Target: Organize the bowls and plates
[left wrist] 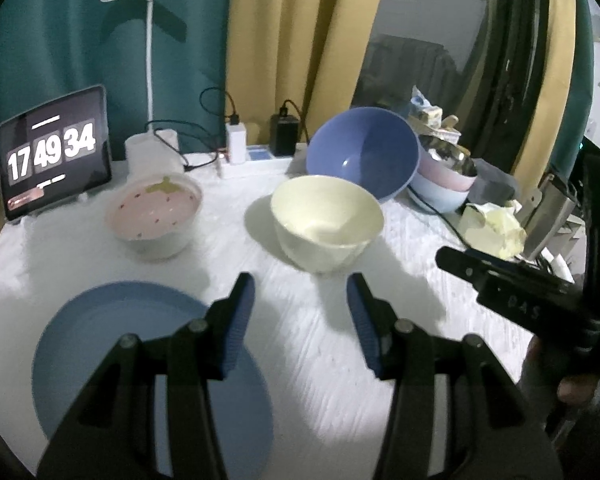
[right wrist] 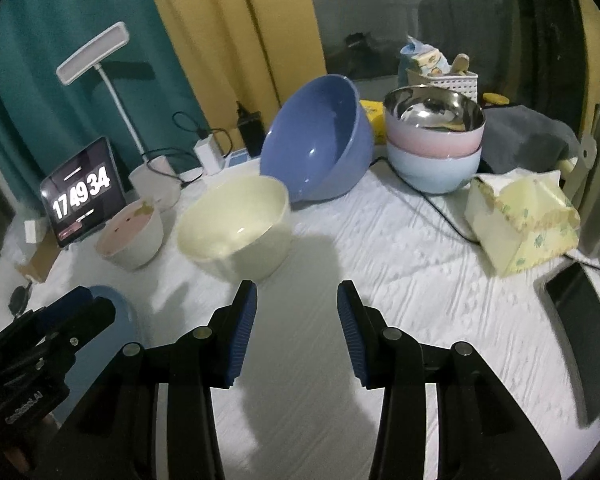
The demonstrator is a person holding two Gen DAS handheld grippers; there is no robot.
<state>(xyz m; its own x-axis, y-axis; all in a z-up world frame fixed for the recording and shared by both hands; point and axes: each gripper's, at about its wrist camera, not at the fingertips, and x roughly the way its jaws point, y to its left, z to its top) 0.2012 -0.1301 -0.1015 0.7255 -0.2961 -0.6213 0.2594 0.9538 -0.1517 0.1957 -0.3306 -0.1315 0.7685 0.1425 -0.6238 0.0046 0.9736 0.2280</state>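
A: Bowls and plate, position check. Cream bowl (left wrist: 327,227) stands upright mid-table, just beyond both grippers. Purple bowl (left wrist: 362,152) lies tilted behind it, leaning on the stacked bowls (right wrist: 436,148) at far right. Strawberry bowl (left wrist: 155,216) stands to the left, near the clock tablet (left wrist: 54,156). Blue plate (left wrist: 100,352) lies flat at near left.

B: Jaw status?

A: Left gripper (left wrist: 300,316): jaws parted about halfway, nothing between the pads, nothing touched. Its left finger (left wrist: 236,320) hangs over the plate's right edge; contact cannot be confirmed. Right gripper (right wrist: 296,320): jaws parted to a similar width, empty, above bare tablecloth (right wrist: 400,264).

B: Clearances?

A: Open cloth lies between the cream bowl and both grippers, and to the right toward the tissue pack (right wrist: 520,224). A dark phone (right wrist: 580,320) lies at the near right edge. A cable (right wrist: 440,208) crosses the cloth between the stacked bowls and the tissue pack. The lamp (left wrist: 152,60) and chargers (left wrist: 260,136) stand along the far edge.
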